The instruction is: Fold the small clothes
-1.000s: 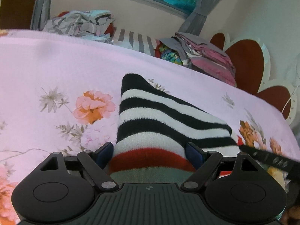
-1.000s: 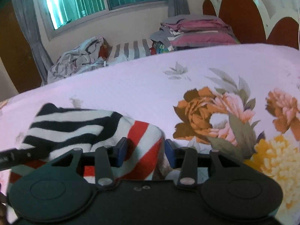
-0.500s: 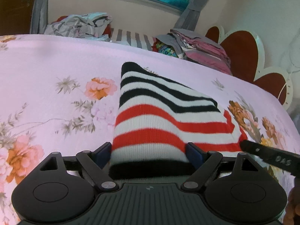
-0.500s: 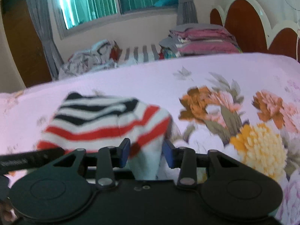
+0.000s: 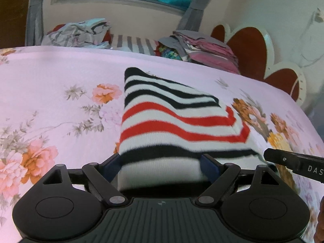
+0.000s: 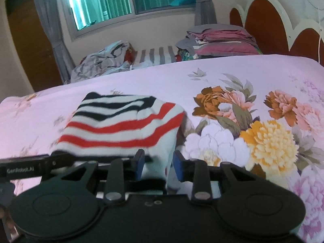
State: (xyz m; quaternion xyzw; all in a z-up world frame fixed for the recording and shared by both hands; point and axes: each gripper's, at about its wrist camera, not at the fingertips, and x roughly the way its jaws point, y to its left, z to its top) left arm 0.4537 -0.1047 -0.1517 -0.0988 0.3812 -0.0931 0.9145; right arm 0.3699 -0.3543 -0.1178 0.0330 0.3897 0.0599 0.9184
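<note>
**Striped garment lifted by its near edge for the fold**

The striped garment (image 5: 174, 121) lies on the floral bedspread (image 5: 60, 77), its far end resting on the bed while the near edge is raised at both sets of tongs. The left tongs (image 5: 162, 165) stand wide with the thick near edge filling the whole gap between the blue pads (image 5: 208, 167), so they appear to hold it across its width. The right tongs (image 6: 159, 163) stand much narrower and have just been closing; the garment's right corner sits between the pads, though whether they press it firmly yet I cannot tell.

The step in hand looks like carrying the near edge over toward the far edge. To do it well, make sure the right corner is truly pinched before pulling. Keep both hands level and evenly apart so the stripes stay parallel and the cloth does not sag between them. Lay the edge down square on the far edge, then let go on both sides together.
</note>
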